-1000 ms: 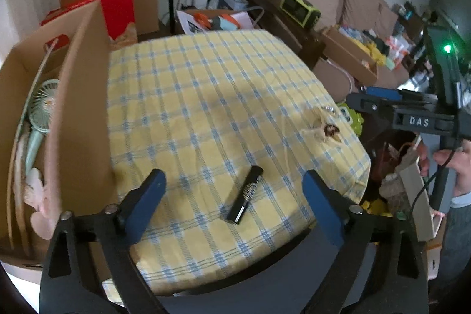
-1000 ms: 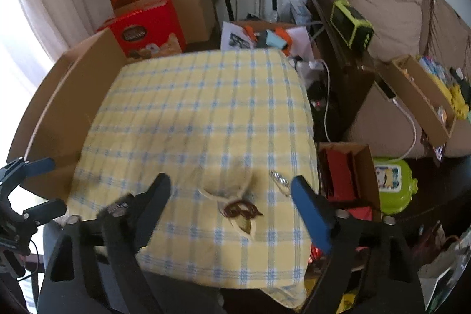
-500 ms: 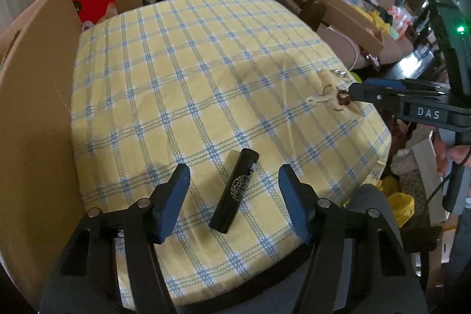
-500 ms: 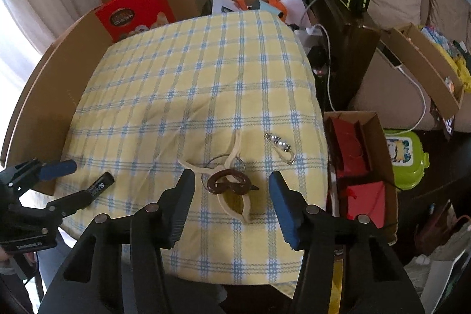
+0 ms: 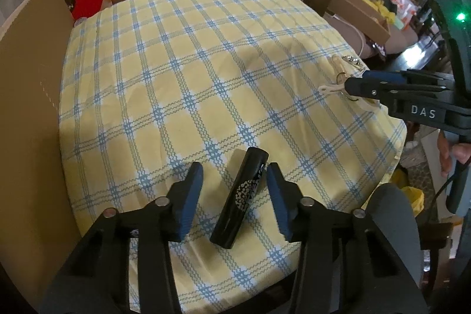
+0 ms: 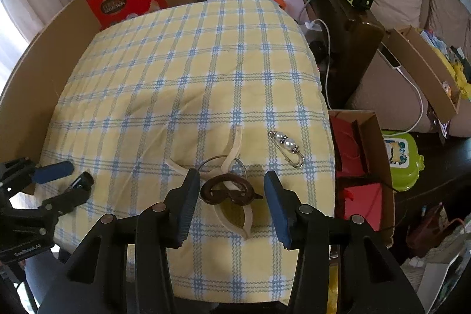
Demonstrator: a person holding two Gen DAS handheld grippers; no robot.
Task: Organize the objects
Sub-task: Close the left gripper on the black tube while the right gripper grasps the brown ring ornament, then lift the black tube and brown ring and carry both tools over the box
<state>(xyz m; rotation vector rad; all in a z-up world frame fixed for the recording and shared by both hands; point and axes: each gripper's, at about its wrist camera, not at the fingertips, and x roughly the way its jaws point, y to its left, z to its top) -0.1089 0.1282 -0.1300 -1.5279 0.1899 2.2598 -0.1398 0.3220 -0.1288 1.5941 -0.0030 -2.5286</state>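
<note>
A black tube with a speckled pattern (image 5: 240, 197) lies near the front edge of the yellow checked tablecloth (image 5: 206, 64). My left gripper (image 5: 234, 174) is open, its blue pads either side of the tube without touching it. A brown twisted hair clip (image 6: 228, 190) lies on a cream ribbon-shaped piece (image 6: 232, 149) with a thin wire ring. My right gripper (image 6: 228, 181) is open and straddles the clip. A pearl pin (image 6: 287, 144) lies just to its right. The right gripper also shows in the left wrist view (image 5: 353, 84).
A tall cardboard box wall (image 5: 26, 108) stands along the table's left side. Red boxes (image 6: 123, 2) sit behind the table. On the floor to the right are an open carton with red items (image 6: 359, 155), a green toy box (image 6: 403, 158) and cables.
Both grippers have come down and forward and their jaws have narrowed. The left now brackets the black tube, the right brackets the brown clip. The objects have not moved.
</note>
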